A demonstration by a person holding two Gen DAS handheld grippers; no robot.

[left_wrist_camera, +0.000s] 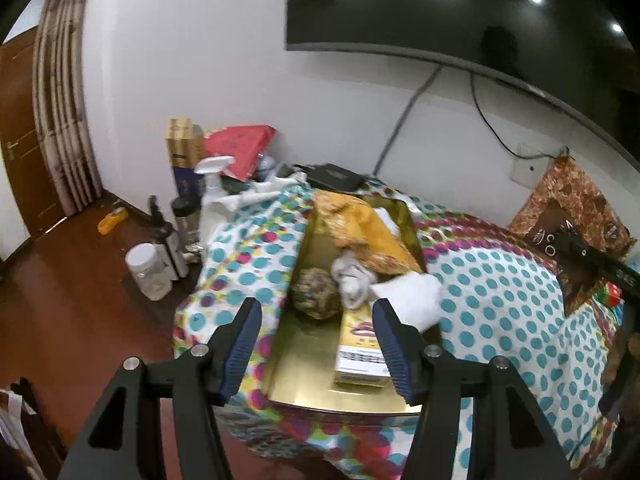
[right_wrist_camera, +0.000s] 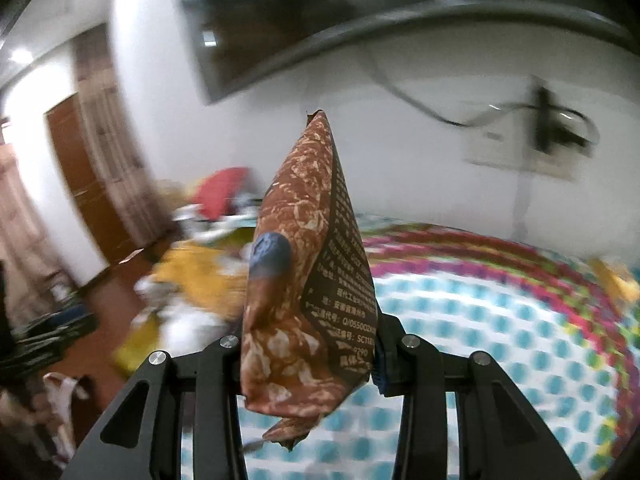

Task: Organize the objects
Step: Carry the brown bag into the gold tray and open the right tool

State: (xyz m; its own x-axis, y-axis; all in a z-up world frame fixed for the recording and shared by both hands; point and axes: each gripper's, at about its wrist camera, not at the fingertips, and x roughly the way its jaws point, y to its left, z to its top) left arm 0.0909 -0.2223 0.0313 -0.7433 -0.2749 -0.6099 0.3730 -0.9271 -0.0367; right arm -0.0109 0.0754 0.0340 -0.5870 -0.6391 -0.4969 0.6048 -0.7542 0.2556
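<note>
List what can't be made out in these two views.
- Right wrist: right gripper pads are hidden by the brown snack bag they clamp; the tin is lost to motion blur.
- Left wrist: gold tin floor is partly covered by its contents; the box label is blurred.

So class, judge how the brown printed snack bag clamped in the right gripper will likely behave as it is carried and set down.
The brown printed snack bag is probably light: the right gripper holds it upright by a pinch near its bottom. It looks like soft, creased film, so it may flex. With its narrow, crumpled base, it would likely flop over rather than stand on the polka-dot cloth.
</note>
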